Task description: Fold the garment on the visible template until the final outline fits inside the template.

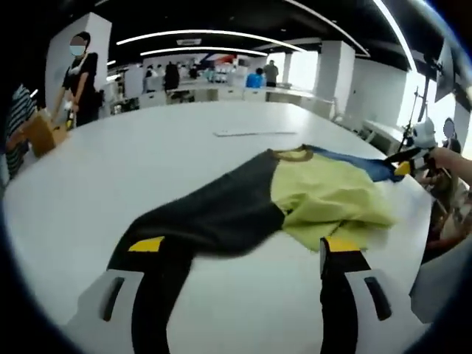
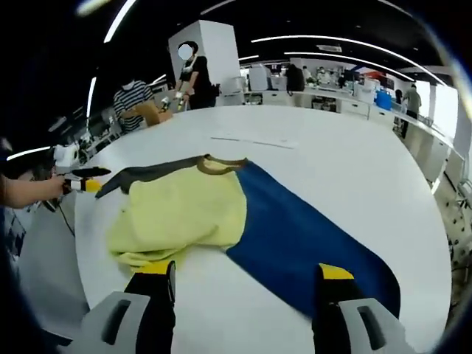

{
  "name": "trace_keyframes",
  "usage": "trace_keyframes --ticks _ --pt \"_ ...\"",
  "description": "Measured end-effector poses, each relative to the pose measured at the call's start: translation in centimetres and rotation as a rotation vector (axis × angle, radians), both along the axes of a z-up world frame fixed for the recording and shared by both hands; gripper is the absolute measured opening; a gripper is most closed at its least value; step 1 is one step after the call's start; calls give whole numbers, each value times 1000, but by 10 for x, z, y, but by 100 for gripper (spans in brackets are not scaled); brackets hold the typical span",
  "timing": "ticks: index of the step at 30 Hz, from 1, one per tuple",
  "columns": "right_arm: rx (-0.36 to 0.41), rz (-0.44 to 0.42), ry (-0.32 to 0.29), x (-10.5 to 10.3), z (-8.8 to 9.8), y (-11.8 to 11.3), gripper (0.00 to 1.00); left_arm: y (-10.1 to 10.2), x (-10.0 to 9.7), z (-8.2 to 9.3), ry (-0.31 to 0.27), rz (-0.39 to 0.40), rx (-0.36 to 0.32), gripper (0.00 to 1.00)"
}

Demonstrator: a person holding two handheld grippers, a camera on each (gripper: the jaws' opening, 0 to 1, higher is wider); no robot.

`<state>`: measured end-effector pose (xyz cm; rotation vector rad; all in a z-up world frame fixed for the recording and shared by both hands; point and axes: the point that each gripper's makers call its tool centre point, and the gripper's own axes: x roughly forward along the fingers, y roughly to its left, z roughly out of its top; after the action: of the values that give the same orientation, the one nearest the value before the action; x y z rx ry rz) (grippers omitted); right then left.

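The white counter (image 1: pixel 147 162) stretches wide ahead of both tongs. On it lies the garment (image 2: pixel 221 214), a shirt with a yellow-green body, one dark grey sleeve and one blue sleeve, its brown collar on the far side. The left tongs (image 1: pixel 247 254) stand spread wide just short of it, the grey sleeve (image 1: pixel 214 214) running between the jaws, nothing gripped. The right tongs (image 2: pixel 247 284) are likewise wide apart and empty, the blue sleeve (image 2: pixel 310 251) reaching between their yellow-tipped jaws. Beyond the collar, a thin pale strip (image 2: pixel 251 141) lies flat. Farther off, people (image 2: pixel 195 74) stand by the counter's far edge.
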<state>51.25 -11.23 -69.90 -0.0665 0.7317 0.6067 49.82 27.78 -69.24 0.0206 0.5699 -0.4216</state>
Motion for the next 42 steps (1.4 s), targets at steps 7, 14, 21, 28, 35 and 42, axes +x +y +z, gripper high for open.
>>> trace_keyframes --ticks 7,14,21,28,35,42 --pt "28 59 16 -9 -7 24 73 -30 -12 2 -8 -53 -45 94" --pt "47 97 30 -11 -16 47 70 -56 -16 8 -29 -65 -93 96" --pt "46 120 35 -10 -26 62 64 -82 -27 2 -46 -95 -59 93" --pt "19 136 29 -12 -39 75 54 -111 -34 -12 -24 -161 -38 86" --pt "-19 150 -5 -11 -47 85 45 -127 -46 -33 8 -214 53 60" --pt "-38 169 -53 -8 -48 91 35 -132 -53 -46 33 -165 34 45"
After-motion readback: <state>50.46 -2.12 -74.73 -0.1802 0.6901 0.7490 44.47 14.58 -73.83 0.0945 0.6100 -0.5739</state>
